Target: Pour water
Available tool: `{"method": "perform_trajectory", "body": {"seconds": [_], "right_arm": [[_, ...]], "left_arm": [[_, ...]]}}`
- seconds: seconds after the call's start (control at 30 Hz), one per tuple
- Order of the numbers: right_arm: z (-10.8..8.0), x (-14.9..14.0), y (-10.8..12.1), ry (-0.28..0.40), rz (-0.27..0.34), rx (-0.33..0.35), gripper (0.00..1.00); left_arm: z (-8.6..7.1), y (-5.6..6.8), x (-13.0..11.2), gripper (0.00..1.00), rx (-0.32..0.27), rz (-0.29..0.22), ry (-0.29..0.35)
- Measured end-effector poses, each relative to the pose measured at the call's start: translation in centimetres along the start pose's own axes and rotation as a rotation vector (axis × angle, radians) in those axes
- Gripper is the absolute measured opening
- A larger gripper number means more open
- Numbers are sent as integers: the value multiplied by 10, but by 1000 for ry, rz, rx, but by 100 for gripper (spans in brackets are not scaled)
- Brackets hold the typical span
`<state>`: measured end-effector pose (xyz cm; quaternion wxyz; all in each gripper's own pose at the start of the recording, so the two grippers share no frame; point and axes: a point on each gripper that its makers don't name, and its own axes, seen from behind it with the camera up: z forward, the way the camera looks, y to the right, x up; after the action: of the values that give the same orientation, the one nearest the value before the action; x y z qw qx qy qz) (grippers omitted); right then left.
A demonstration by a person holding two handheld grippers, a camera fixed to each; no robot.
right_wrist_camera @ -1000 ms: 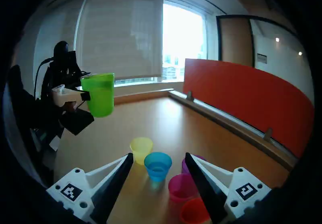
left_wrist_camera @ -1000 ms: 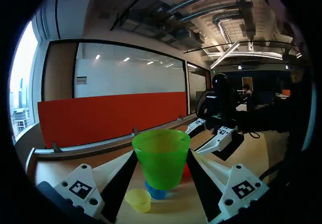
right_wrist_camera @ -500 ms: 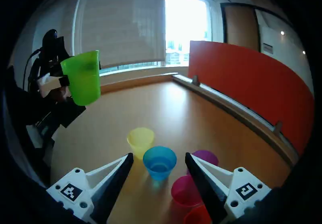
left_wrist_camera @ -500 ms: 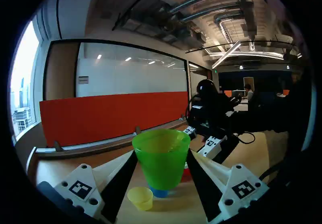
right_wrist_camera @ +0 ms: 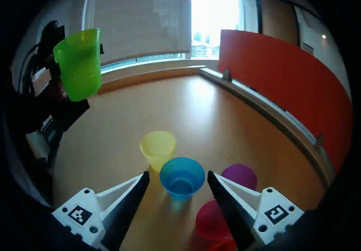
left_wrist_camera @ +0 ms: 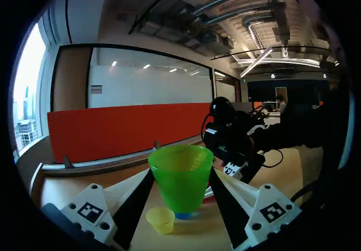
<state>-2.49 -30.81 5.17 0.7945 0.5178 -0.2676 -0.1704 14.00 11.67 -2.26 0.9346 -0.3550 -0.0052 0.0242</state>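
Green cup (left_wrist_camera: pixel 181 185) between left gripper's (left_wrist_camera: pixel 181 172) jaws

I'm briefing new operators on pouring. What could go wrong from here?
1. The left gripper holds the green cup high above the table, apart from the other cups; tipping it from there could splash or miss.
2. The blue cup sits between the fingers of the open right gripper, close to the yellow cup and purple cup; closing could nudge a neighbour.
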Motion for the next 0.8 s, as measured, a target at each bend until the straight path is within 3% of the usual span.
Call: {"method": "perform_trajectory", "body": {"seconds": [0.47, 0.8], "right_arm": [[24, -14, 2, -90, -13, 0, 100], [36, -18, 5, -131, -18, -20, 100]], "left_arm": [[-9, -16, -9, 84, 40, -8, -4], [-12, -19, -12, 84, 44, -9, -5]]}}
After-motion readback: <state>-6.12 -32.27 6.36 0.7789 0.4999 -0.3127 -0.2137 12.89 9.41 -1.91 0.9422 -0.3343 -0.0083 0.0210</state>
